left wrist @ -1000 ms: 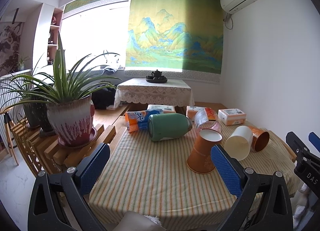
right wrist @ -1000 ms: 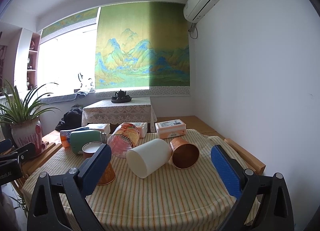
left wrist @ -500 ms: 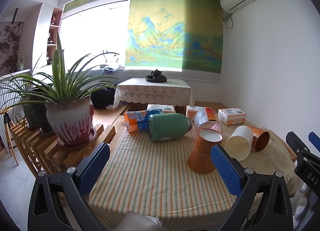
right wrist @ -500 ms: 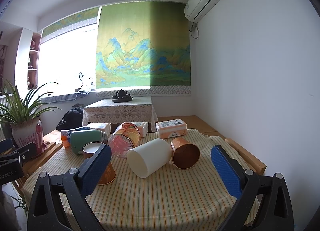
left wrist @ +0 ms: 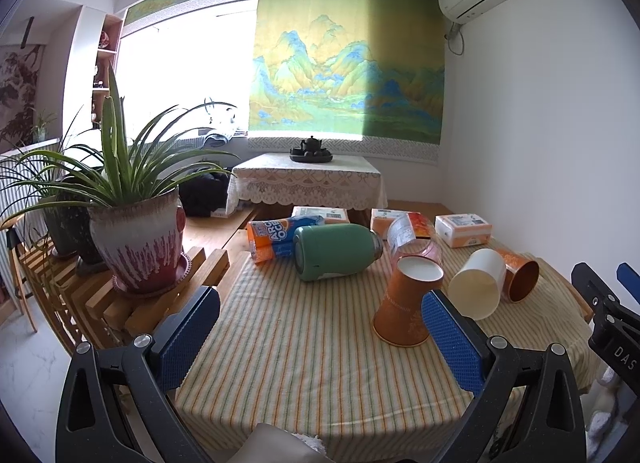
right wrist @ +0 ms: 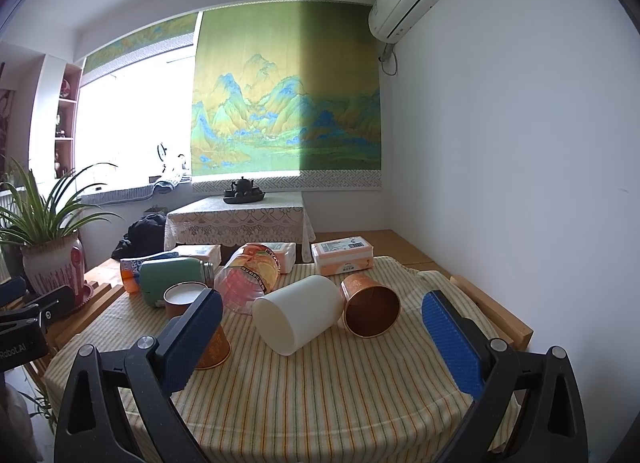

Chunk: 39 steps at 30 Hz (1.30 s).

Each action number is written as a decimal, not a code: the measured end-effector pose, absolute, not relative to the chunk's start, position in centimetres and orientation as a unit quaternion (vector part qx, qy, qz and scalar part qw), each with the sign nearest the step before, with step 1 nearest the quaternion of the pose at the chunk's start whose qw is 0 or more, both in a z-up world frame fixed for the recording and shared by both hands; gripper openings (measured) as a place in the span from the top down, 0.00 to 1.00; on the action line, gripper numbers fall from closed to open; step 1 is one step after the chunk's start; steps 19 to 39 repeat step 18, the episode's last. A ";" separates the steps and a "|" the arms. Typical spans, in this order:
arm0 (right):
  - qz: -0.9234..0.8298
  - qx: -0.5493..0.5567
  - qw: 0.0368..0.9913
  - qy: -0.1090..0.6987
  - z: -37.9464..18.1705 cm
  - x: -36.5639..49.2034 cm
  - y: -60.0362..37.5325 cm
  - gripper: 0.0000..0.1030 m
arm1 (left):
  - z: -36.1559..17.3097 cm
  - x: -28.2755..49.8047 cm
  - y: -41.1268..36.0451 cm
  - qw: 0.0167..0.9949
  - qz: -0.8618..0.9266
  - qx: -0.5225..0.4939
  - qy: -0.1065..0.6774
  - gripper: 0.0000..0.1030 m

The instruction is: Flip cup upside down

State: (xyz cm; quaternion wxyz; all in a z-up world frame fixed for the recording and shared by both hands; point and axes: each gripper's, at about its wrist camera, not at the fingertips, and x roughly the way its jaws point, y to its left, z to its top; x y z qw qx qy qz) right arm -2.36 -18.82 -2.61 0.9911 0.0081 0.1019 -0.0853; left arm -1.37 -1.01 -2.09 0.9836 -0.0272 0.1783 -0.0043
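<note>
Lying on its side in the middle of the right-wrist frame, the white paper cup point(right wrist: 297, 319) rests on the striped cloth table point(right wrist: 360, 395), touching the small orange paper cup point(right wrist: 370, 307) beside it. Both the left hand-held gripper point(left wrist: 320, 337) and right hand-held gripper point(right wrist: 320, 337) are spread wide, holding nothing. The cup looks light and easy to squash, so a soft pinch on its round sides seems best.

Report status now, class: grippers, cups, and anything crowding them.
Left gripper open, empty. Right gripper open, empty. Orange cup already upside down; white cup and copper cup on their sides, touching. Green flask lying behind.
</note>
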 end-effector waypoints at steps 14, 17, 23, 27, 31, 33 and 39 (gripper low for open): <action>-0.088 0.009 0.990 0.108 -3.0 -2.0 -19.1 0.04 | -2.2 -1.3 -1.1 0.983 -0.005 -0.027 0.180 0.01; -0.088 0.010 0.990 0.110 -3.1 -2.0 -19.2 0.04 | -2.3 -1.2 -1.1 0.984 -0.003 -0.023 0.178 0.01; -0.089 0.010 0.990 0.110 -3.1 -1.9 -19.2 0.04 | -2.4 -1.1 -1.2 0.983 -0.003 -0.022 0.180 0.01; -0.089 0.010 0.990 0.110 -3.1 -1.9 -19.2 0.04 | -2.4 -1.1 -1.2 0.983 -0.003 -0.022 0.180 0.01; -0.089 0.010 0.990 0.110 -3.1 -1.9 -19.2 0.04 | -2.4 -1.1 -1.2 0.983 -0.003 -0.022 0.180 0.01; -0.089 0.010 0.990 0.110 -3.1 -1.9 -19.2 0.04 | -2.4 -1.1 -1.2 0.983 -0.003 -0.022 0.180 0.01; -0.089 0.010 0.990 0.110 -3.1 -1.9 -19.2 0.04 | -2.4 -1.1 -1.2 0.983 -0.003 -0.022 0.180 0.01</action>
